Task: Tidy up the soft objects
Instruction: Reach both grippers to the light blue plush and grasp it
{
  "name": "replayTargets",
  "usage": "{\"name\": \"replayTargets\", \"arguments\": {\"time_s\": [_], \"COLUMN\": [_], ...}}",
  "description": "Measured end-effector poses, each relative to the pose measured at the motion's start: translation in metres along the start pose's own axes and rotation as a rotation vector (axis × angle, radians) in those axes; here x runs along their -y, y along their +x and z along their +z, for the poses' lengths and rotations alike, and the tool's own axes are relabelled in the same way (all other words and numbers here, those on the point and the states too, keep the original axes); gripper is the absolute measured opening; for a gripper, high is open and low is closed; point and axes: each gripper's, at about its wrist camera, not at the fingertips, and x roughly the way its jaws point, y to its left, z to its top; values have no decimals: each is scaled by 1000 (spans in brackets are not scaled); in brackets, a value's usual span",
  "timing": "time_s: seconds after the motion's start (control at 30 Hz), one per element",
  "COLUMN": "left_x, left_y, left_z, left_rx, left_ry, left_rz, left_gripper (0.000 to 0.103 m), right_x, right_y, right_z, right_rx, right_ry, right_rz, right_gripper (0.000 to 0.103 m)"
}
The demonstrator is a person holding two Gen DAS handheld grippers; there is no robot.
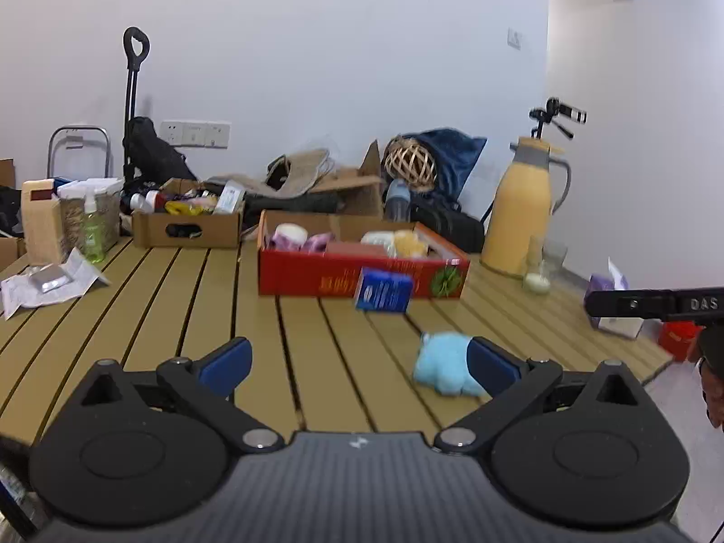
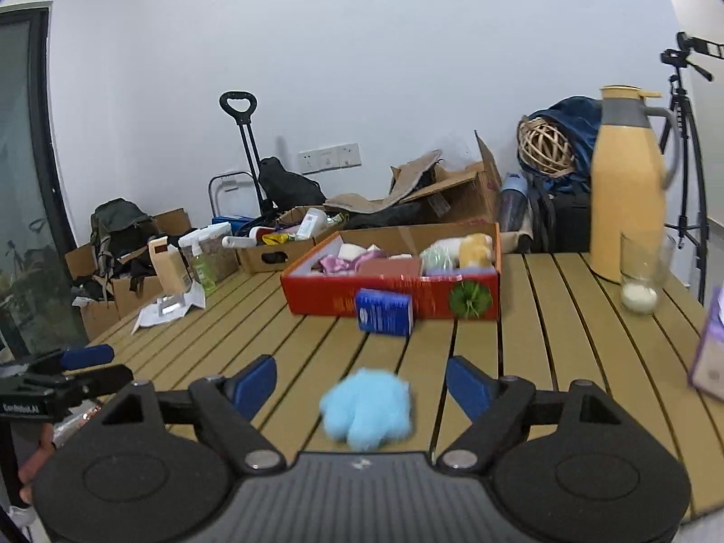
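Observation:
A light blue plush toy (image 2: 366, 407) lies on the slatted wooden table (image 2: 565, 339), between the fingers of my right gripper (image 2: 362, 382). That gripper is open and its pads stand clear of the toy. In the left wrist view the same plush toy (image 1: 445, 369) is partly behind the right finger of my left gripper (image 1: 359, 362), which is open and empty. Further back stands a red cardboard box (image 1: 316, 276) (image 2: 344, 298) holding purple, white and yellow soft items. A blue packet (image 1: 383, 291) (image 2: 384, 312) leans against its front wall.
A yellow thermos jug (image 2: 629, 190), a glass with white liquid (image 2: 640, 280) and a purple tissue box (image 2: 710, 353) stand at the right. At the left are a brown box (image 1: 188, 226), a green spray bottle (image 1: 92, 231) and crumpled paper (image 1: 45, 285). Bags and boxes line the wall.

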Motion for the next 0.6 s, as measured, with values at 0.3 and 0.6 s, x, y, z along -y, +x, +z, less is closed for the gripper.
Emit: {"name": "replayTargets", "arguments": {"time_s": [0.3,0.6], "left_x": [21,30], "left_y": [1,69], "left_z": [-12,-18], "left_rx": [-16,-134], "left_ry": [22,-48], "left_rz": [-33,-96], "left_gripper": [103,103], "right_x": [-10,12], "right_y": [6,61], "right_z": [-34,-41], "right_rx": [-42,-72], "right_ry": [36,102], "right_rz": [20,33], "right_gripper": [70,59]}}
